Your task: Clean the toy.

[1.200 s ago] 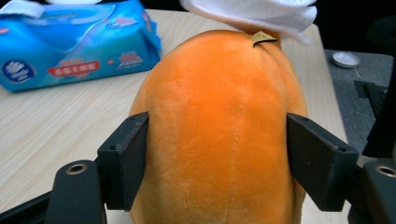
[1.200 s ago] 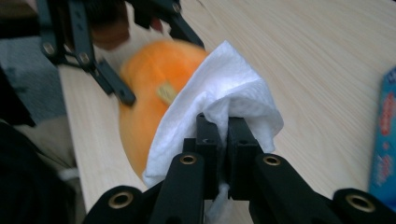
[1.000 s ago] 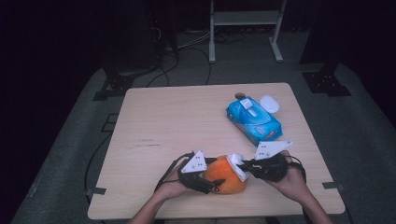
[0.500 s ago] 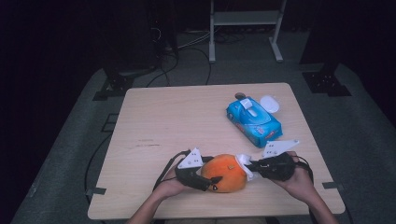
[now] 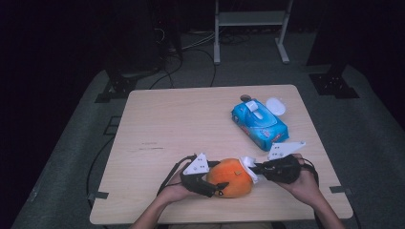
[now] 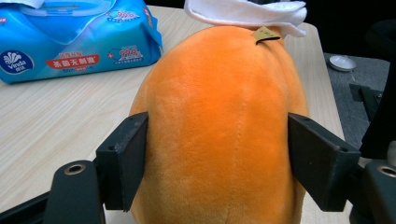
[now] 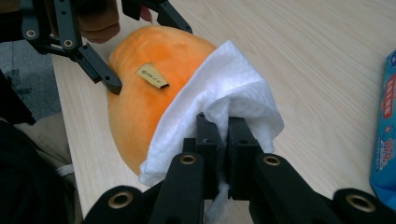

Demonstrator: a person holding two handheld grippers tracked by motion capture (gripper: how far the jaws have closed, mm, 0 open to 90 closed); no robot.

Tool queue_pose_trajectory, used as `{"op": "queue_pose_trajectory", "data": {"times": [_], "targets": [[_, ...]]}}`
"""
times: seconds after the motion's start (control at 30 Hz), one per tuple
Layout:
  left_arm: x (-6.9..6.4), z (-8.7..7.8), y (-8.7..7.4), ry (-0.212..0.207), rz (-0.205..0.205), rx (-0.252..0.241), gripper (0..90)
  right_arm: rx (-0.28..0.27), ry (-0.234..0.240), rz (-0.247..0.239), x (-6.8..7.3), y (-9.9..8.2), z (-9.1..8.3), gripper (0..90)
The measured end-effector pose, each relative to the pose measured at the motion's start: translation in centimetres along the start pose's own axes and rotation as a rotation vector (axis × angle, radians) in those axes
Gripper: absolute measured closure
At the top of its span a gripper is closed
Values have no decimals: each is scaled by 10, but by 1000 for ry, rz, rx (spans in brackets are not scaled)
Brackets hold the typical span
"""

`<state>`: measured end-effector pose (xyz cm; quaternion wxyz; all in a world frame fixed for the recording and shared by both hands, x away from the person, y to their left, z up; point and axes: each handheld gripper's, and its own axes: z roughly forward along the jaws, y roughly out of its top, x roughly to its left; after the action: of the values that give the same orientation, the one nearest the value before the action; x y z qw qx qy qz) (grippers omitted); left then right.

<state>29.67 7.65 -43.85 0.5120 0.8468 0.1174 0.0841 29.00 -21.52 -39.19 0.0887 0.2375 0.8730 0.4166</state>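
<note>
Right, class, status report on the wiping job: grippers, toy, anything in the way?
Left gripper clamped on orange plush. Right gripper shut on white wipe, pressed to plush. Wipes pack apart, nothing in the way.

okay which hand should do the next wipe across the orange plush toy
Right. The right gripper is shut on the white wipe, already draped against the orange plush toy. The left gripper clamps the toy's sides, steadying it on the table.

Wooden table (image 5: 181, 119) bears orange plush toy (image 5: 232, 176), blue wipes pack (image 5: 260, 124)

Orange plush toy (image 6: 219, 130), white wipe (image 7: 219, 100), blue wipes pack (image 5: 259, 124), pale wood table (image 5: 181, 124)
</note>
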Motion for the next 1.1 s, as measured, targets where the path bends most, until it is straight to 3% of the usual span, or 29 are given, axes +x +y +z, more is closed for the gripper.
{"op": "queue_pose_trajectory", "data": {"times": [0.13, 0.33, 0.43, 0.53, 0.6, 0.7, 0.77, 0.87, 0.9, 0.93, 0.97, 1.03, 1.1], "targets": [[-2, 1, 1, 2, 12, 3, 258, -2, -4, 1, 0, 1, 0, 848], [-5, 1, 2, -2, 30, 8, 258, -20, 0, -36, 9, 12, 2, 848], [-3, -1, 3, -19, 2, 7, 221, -16, 12, -28, 8, 9, 3, 848], [0, -2, 5, -23, -30, 13, 116, -8, 26, -27, 8, 6, 3, 848], [3, 2, 4, -34, -96, 45, 62, -7, 52, -20, 8, 4, 2, 848], [2, 7, 2, -43, -116, 62, 46, -8, 70, -21, 10, 3, 3, 847], [-1, 6, 3, -22, -87, 52, 168, -8, 61, -21, 10, 3, 3, 847], [-3, 2, 5, 21, -33, -23, 341, -26, 37, -18, 10, 5, 0, 848], [-4, 1, 7, 53, -5, -45, 358, -36, 22, -12, 10, 7, -1, 848], [-4, 1, 7, 53, -5, -45, 366, -36, 22, -12, 10, 7, -1, 848], [-5, 1, 10, 111, 51, -73, 366, -59, -20, -13, 9, 11, -4, 848], [-2, 1, 9, 120, 56, -71, 352, -81, -33, -4, 8, 14, -4, 849], [2, 4, 3, 108, 42, -24, 308, -80, -17, 5, 6, 14, -1, 849]]}}
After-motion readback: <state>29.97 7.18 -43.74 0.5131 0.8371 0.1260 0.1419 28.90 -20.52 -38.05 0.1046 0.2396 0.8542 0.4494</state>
